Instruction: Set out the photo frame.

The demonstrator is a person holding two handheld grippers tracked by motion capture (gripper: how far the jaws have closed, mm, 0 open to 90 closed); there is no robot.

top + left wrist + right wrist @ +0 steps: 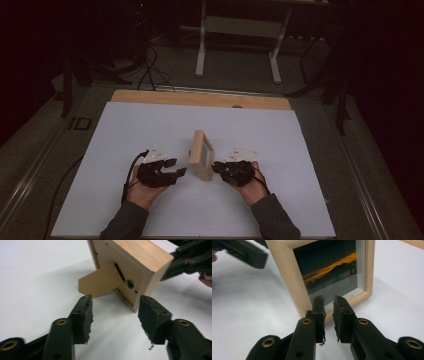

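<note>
Left tongs [181,171] open, right tongs [215,166] nearly closed, picture frame [201,154] upright between them.

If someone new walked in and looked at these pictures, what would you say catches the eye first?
Most striking is the wooden picture frame standing upright mid-sheet on the white table cover, its sunset photo glowing orange in the right gripper view. Next, the left gripper faces the frame's back with jaws wide apart, near the cardboard easel stand. The right gripper sits close to the frame's front, jaws nearly together with nothing between them.
</note>
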